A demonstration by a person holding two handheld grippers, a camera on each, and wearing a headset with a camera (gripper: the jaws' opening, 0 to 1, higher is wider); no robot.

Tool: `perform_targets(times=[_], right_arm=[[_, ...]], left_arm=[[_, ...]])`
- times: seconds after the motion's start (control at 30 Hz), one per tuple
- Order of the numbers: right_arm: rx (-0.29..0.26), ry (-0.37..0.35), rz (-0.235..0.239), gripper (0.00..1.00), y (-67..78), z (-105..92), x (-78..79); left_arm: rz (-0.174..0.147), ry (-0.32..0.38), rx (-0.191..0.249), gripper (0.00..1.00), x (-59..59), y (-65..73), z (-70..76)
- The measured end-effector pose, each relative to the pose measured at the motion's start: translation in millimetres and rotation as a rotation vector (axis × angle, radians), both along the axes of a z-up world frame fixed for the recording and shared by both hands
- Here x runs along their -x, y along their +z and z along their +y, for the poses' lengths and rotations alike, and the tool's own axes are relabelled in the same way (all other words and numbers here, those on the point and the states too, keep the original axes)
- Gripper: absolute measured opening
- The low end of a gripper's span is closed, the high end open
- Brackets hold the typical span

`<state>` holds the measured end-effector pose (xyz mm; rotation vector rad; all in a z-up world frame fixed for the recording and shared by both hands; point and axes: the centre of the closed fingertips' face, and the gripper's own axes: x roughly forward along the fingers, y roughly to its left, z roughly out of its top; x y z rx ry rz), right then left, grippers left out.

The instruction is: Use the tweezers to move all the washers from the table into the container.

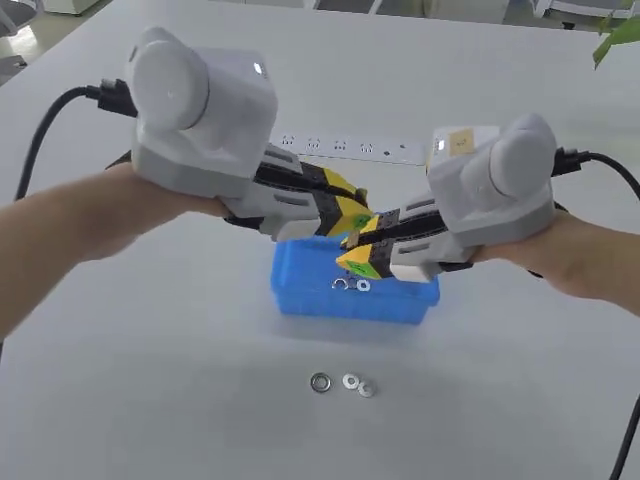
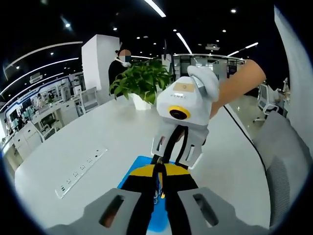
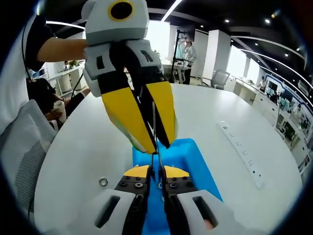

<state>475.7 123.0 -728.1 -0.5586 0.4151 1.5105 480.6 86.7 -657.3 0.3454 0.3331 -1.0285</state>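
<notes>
Left tongs and right tongs clamp the tweezers over the container, likely regripping. Three washers on counter.

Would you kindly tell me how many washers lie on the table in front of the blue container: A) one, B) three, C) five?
B: the head view shows three washers on the table just in front of the blue container.

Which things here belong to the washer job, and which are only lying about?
For the job:
tweezers
blue container
three washers on the table
washers in the container

Only lying about:
power strip
potted plant
</notes>
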Motion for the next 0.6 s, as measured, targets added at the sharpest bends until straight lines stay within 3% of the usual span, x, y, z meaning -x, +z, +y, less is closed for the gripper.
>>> perform_targets(times=[0.03, 0.2, 0.4, 0.5, 0.6], right_arm=[[0.002, -0.001, -0.003, 0.10, -0.1, -0.2, -0.4], [-0.002, -0.009, 0.010, 0.11, 2.0, 0.4, 0.1], [0.000, -0.021, -0.008, 0.13, 6.1, 1.2, -1.1], [-0.011, -0.027, -0.020, 0.18, 10.8, -0.8, -1.5], [-0.012, -0.040, -0.038, 0.21, 13.3, -6.5, -4.3]], left_arm=[[0.009, -0.003, 0.000, 0.08, 2.2, -0.6, -0.8], [-0.015, 0.003, -0.021, 0.06, 0.3, 1.6, 3.3], [-0.040, -0.001, -0.038, 0.06, -0.6, 4.9, 7.8], [-0.029, 0.016, -0.050, 0.06, -3.6, 7.0, 13.2], [-0.043, 0.018, -0.056, 0.06, -3.3, 12.4, 14.6]])
